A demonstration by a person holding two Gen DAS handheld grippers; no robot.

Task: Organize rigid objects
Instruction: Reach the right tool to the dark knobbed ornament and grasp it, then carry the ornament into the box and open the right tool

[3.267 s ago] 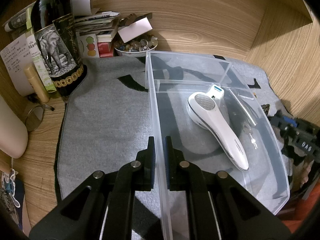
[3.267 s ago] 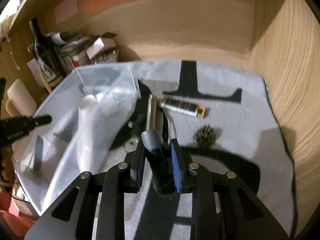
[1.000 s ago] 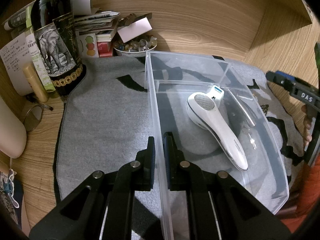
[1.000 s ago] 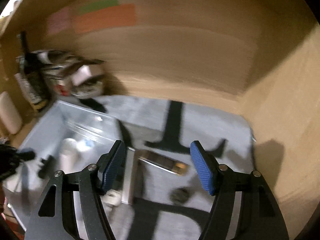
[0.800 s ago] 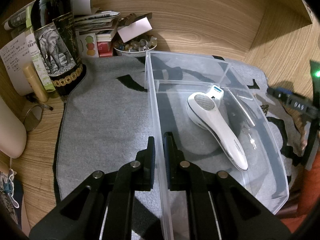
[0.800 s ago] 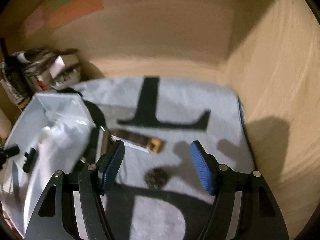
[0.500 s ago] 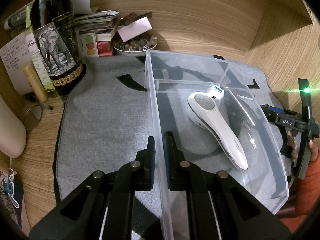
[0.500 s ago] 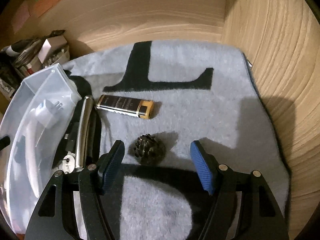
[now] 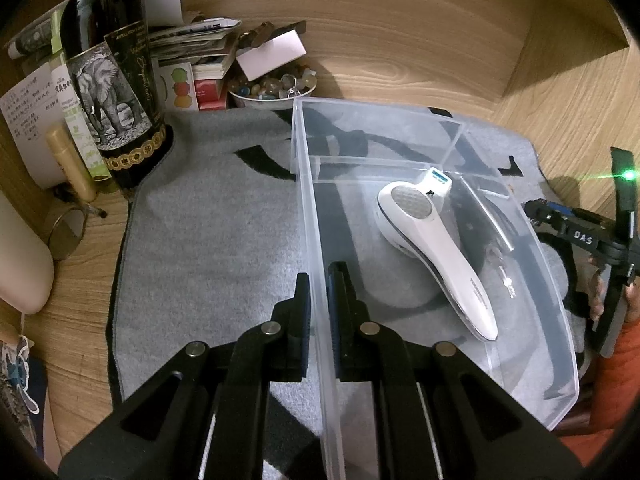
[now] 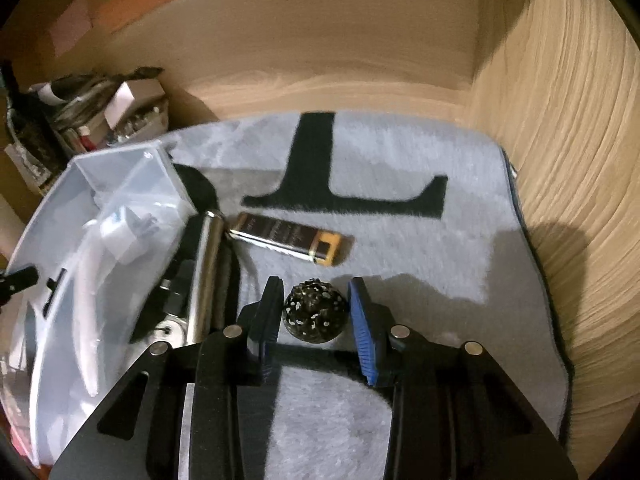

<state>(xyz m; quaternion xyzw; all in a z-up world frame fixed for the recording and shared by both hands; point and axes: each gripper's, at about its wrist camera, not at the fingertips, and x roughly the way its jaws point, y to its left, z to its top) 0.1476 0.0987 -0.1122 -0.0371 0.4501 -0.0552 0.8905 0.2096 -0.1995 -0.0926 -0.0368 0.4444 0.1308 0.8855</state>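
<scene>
Wood-grain surface (image 9: 420,52) with wooden walls behind and to the right, mostly covered by a grey fleece mat with black letter shapes (image 10: 400,224).

Left claw (image 9: 319,300): narrow, pinched on the near long wall of the clear plastic storage bin (image 9: 310,208), one finger outside and one inside the wall. Right claw (image 10: 316,312): about half open, blue-padded fingers (image 10: 362,332) either side of the small dark spiky ball (image 10: 314,312) that sits on the mat; cannot tell if the left pad touches it, the right pad stands clear of it.

Left wrist view only: white handheld electric device with a round mesh head (image 9: 432,240) lying diagonally inside the bin, handle toward the camera. Dark wine bottle with an elephant label (image 9: 110,92) stands at the mat's far-left corner, beside a stack of papers and boxes (image 9: 200,52) and a small bowl of glass beads (image 9: 272,88). Right claw's black body shows past the bin's right side, with a green light on it.

Right wrist view only: dark rectangular lighter with a gold end (image 10: 288,238) flat on the mat, just beyond the ball. Shiny metal cylinder tool (image 10: 204,272) lies just outside the bin's right wall, its far end close to the lighter. Bin looks blurred here.
</scene>
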